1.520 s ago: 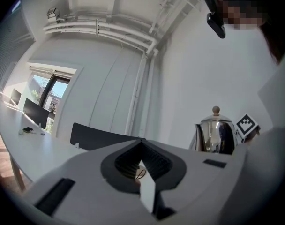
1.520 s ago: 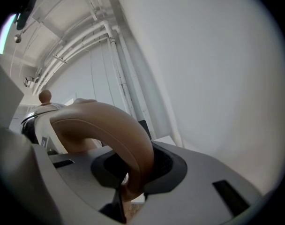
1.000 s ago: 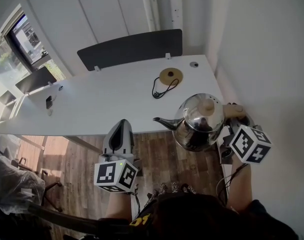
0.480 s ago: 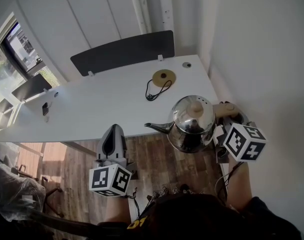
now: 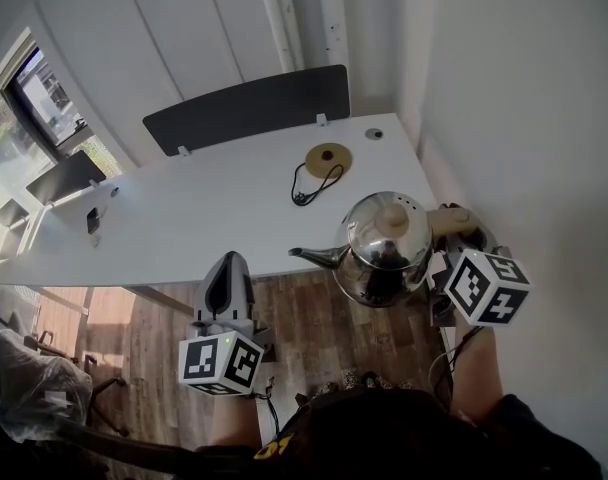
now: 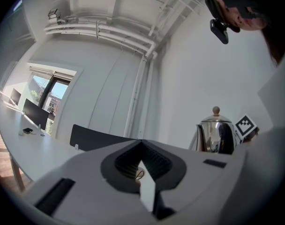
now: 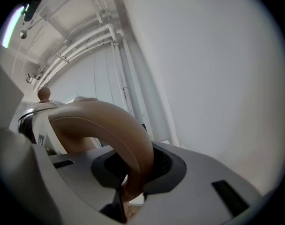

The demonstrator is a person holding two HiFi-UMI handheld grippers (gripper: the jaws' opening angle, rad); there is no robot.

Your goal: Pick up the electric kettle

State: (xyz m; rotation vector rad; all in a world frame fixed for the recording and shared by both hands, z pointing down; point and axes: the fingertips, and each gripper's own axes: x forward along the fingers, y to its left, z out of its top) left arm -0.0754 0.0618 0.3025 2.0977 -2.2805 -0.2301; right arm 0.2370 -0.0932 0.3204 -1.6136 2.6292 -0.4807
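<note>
A shiny steel electric kettle (image 5: pixel 386 248) with a tan knob and a tan handle (image 5: pixel 452 218) hangs in the air off the table's near right corner, its spout pointing left. My right gripper (image 5: pixel 446 253) is shut on that handle; in the right gripper view the curved handle (image 7: pixel 105 130) fills the space between the jaws of the right gripper (image 7: pixel 133 172). My left gripper (image 5: pixel 228 268) is shut and empty, to the left of the kettle and over the floor. From the left gripper (image 6: pixel 142 144) the kettle (image 6: pixel 216 135) shows at the right. The kettle's round tan base (image 5: pixel 327 156) lies on the table with its black cord (image 5: pixel 309 183).
The long white table (image 5: pixel 184 218) has a dark divider panel (image 5: pixel 246 108) along its far edge and a small dark device (image 5: pixel 92 219) at the left. A white wall (image 5: pixel 524 118) stands close on the right. Wood floor (image 5: pixel 304 318) lies below the grippers.
Only the head view has shifted a little. Both grippers and the kettle keep their places.
</note>
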